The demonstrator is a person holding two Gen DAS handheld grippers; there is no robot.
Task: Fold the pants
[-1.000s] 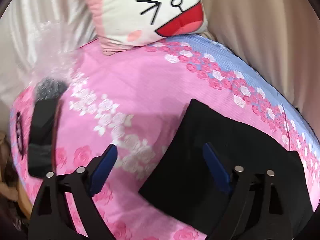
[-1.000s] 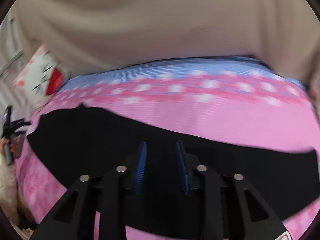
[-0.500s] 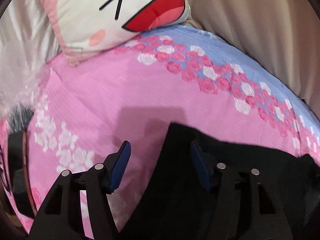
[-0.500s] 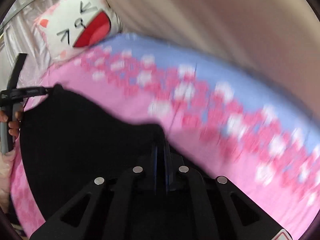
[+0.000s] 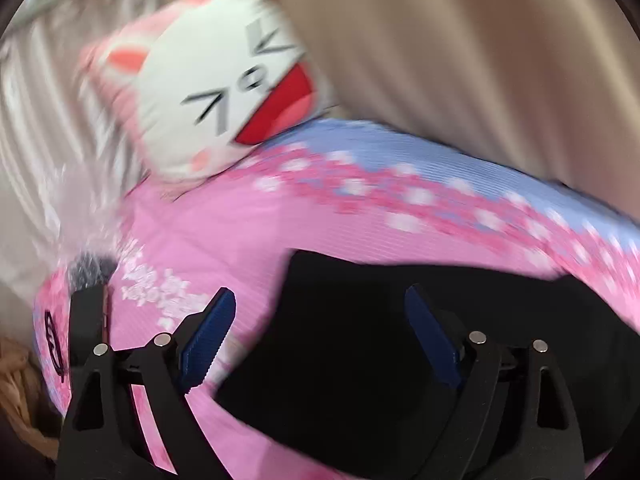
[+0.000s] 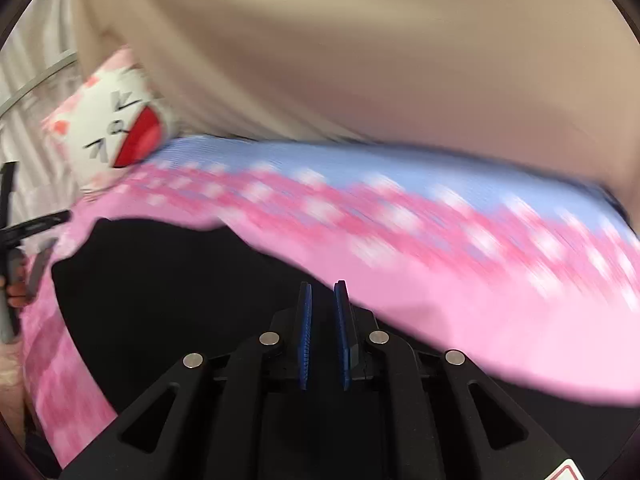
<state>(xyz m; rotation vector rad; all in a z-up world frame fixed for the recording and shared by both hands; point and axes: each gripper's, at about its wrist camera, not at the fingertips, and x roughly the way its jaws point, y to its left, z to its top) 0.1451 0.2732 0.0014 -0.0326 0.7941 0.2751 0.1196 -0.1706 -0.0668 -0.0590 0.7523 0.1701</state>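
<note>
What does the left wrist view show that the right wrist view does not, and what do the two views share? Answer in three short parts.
Only the left wrist view: the left gripper from behind, jaws wide and opening, nothing between them, and a dark object at the bed's left edge.

Only the right wrist view: the right gripper, jaws narrow and opening, over the black pants; whether fabric sits between the pads is unclear. A hand holds the other gripper at the left edge.

Both: the pants, the pink floral bedsheet, the cat-face pillow and the beige curtain.

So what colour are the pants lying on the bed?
Plain black pants, clearest in the left wrist view.
</note>
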